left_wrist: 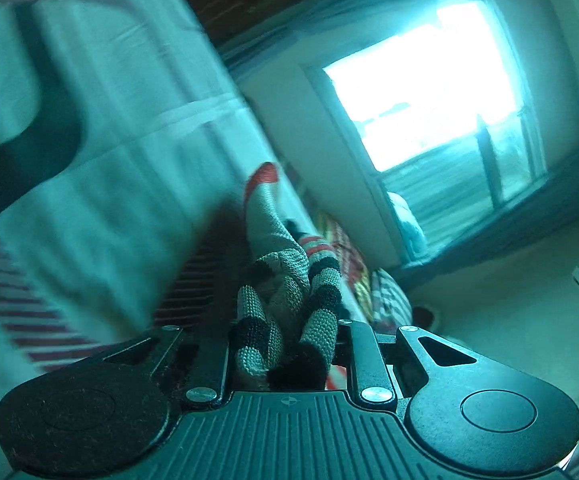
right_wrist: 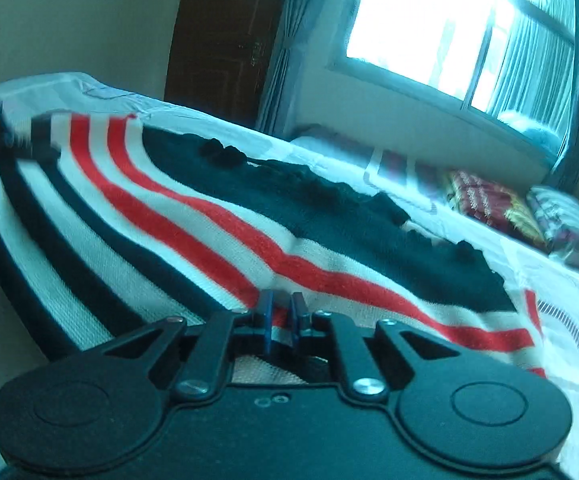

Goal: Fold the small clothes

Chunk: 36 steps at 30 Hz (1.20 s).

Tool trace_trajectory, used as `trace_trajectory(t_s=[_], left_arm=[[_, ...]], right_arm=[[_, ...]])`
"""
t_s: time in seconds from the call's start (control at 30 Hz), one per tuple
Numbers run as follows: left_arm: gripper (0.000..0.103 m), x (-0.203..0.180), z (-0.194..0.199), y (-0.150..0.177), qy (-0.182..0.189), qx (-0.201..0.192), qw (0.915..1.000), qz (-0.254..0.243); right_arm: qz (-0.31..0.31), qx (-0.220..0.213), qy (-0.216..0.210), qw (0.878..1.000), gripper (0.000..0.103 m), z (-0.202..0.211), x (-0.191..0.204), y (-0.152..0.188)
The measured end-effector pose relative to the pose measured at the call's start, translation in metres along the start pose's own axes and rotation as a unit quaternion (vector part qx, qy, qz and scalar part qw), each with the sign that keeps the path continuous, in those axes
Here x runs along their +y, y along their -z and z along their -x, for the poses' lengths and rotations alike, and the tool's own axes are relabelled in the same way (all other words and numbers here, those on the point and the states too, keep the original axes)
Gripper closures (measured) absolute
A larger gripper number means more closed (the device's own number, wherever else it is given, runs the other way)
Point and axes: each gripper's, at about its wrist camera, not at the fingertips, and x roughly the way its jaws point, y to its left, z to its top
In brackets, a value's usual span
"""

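A knitted garment with black, white and red stripes [right_wrist: 193, 216] lies spread on the white bed sheet [right_wrist: 561, 280]. My right gripper [right_wrist: 283, 312] is shut on its near edge, the blue fingertips pinching the striped fabric. In the left wrist view, my left gripper [left_wrist: 285, 344] is shut on a bunched part of the same garment [left_wrist: 285, 280], whose grey, black and red stripes rise up from between the fingers. The left view is tilted and blurred.
Patterned pillows [right_wrist: 501, 208] lie at the far right of the bed. A bright window [right_wrist: 449, 28] with curtains and a dark wooden door [right_wrist: 225, 40] stand behind the bed. The white sheet with thin red stripes [left_wrist: 89, 200] fills the left wrist view's left side.
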Motion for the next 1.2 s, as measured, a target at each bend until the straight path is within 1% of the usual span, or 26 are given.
trace_trajectory(t_s=[0.03, 0.13, 0.17, 0.23, 0.27, 0.3, 0.33, 0.37, 0.43, 0.53, 0.6, 0.63, 0.67, 0.7, 0.73, 0.77, 0.8, 0.87, 0.9, 0.93, 0.97, 1.0, 1.07, 1.1, 1.17, 1.2], left_arm=[[0.084, -0.009, 0.000, -0.003, 0.001, 0.002, 0.9999, -0.013], [0.084, -0.044, -0.001, -0.009, 0.007, 0.010, 0.9983, -0.057], [0.084, -0.061, -0.003, -0.009, 0.010, 0.015, 0.9968, -0.078], [0.084, -0.101, -0.009, -0.005, 0.016, 0.030, 0.9905, -0.133], [0.084, -0.125, -0.015, 0.000, 0.017, 0.040, 0.9849, -0.168], [0.084, -0.150, -0.021, 0.008, 0.017, 0.051, 0.9774, -0.205], [0.084, -0.173, -0.029, 0.019, 0.017, 0.061, 0.9695, -0.237], [0.084, -0.194, -0.037, 0.033, 0.018, 0.073, 0.9610, -0.266], [0.084, -0.227, -0.059, 0.065, 0.021, 0.101, 0.9420, -0.319], [0.084, -0.259, -0.100, 0.124, 0.013, 0.168, 0.9121, -0.374], [0.083, -0.264, -0.132, 0.169, -0.004, 0.229, 0.8892, -0.396], [0.082, -0.264, -0.145, 0.190, -0.010, 0.260, 0.8761, -0.406], [0.071, -0.263, -0.156, 0.210, -0.017, 0.285, 0.8618, -0.419], [0.057, -0.267, -0.149, 0.227, -0.023, 0.284, 0.8515, -0.440], [0.048, -0.273, -0.132, 0.237, -0.014, 0.272, 0.8471, -0.456], [0.035, -0.278, -0.115, 0.236, 0.010, 0.265, 0.8507, -0.454], [0.034, -0.284, -0.097, 0.227, 0.029, 0.254, 0.8611, -0.440], [0.034, -0.283, -0.060, 0.195, 0.047, 0.224, 0.8810, -0.414], [0.032, -0.278, -0.043, 0.176, 0.049, 0.194, 0.8918, -0.406], [0.031, -0.270, -0.033, 0.157, 0.034, 0.168, 0.9000, -0.401], [0.030, -0.260, -0.029, 0.140, 0.006, 0.146, 0.9034, -0.403], [0.030, -0.245, -0.031, 0.124, -0.025, 0.138, 0.9037, -0.405], [0.030, -0.215, -0.043, 0.105, -0.066, 0.150, 0.9081, -0.386], [0.030, -0.202, -0.049, 0.099, -0.072, 0.159, 0.9108, -0.374], [0.030, -0.182, -0.061, 0.103, -0.086, 0.176, 0.9104, -0.364], [0.030, -0.174, -0.063, 0.104, -0.077, 0.181, 0.9143, -0.354]], right_arm=[[-0.006, -0.002, 0.000, 1.000, 0.093, -0.001, -0.001, 0.000], [0.020, -0.012, 0.017, 1.000, 0.093, -0.001, 0.008, 0.003], [0.005, -0.011, 0.012, 1.000, 0.092, -0.001, 0.004, 0.002], [-0.071, 0.000, -0.029, 0.997, 0.092, 0.002, -0.018, -0.003], [-0.137, 0.004, -0.058, 0.989, 0.090, 0.007, -0.039, -0.003], [-0.214, -0.007, -0.074, 0.974, 0.086, 0.017, -0.062, 0.002], [-0.277, -0.030, -0.066, 0.958, 0.078, 0.032, -0.083, 0.011], [-0.325, -0.045, -0.056, 0.943, 0.075, 0.047, -0.103, 0.022], [-0.413, -0.056, -0.061, 0.907, 0.074, 0.073, -0.142, 0.049], [-0.487, -0.068, -0.044, 0.870, 0.069, 0.112, -0.189, 0.085], [-0.519, -0.068, -0.041, 0.851, 0.055, 0.133, -0.213, 0.103], [-0.533, -0.071, -0.044, 0.842, 0.040, 0.142, -0.223, 0.112], [-0.541, -0.076, -0.040, 0.837, 0.031, 0.152, -0.230, 0.119], [-0.544, -0.081, -0.037, 0.834, 0.028, 0.162, -0.234, 0.125], [-0.549, -0.084, -0.041, 0.830, 0.025, 0.169, -0.240, 0.129], [-0.556, -0.087, -0.051, 0.825, 0.025, 0.174, -0.245, 0.133], [-0.563, -0.090, -0.065, 0.819, 0.025, 0.177, -0.248, 0.135], [-0.575, -0.094, -0.094, 0.807, 0.025, 0.177, -0.250, 0.135], [-0.579, -0.091, -0.112, 0.802, 0.025, 0.174, -0.248, 0.133], [-0.583, -0.085, -0.136, 0.796, 0.024, 0.168, -0.244, 0.131], [-0.590, -0.075, -0.160, 0.788, 0.021, 0.160, -0.238, 0.128], [-0.599, -0.058, -0.179, 0.779, 0.019, 0.148, -0.231, 0.126], [-0.614, -0.032, -0.200, 0.763, 0.017, 0.130, -0.216, 0.123], [-0.617, -0.026, -0.209, 0.758, 0.017, 0.121, -0.211, 0.121], [-0.619, -0.018, -0.220, 0.754, 0.018, 0.105, -0.203, 0.115], [-0.619, -0.013, -0.223, 0.753, 0.018, 0.097, -0.200, 0.112]])
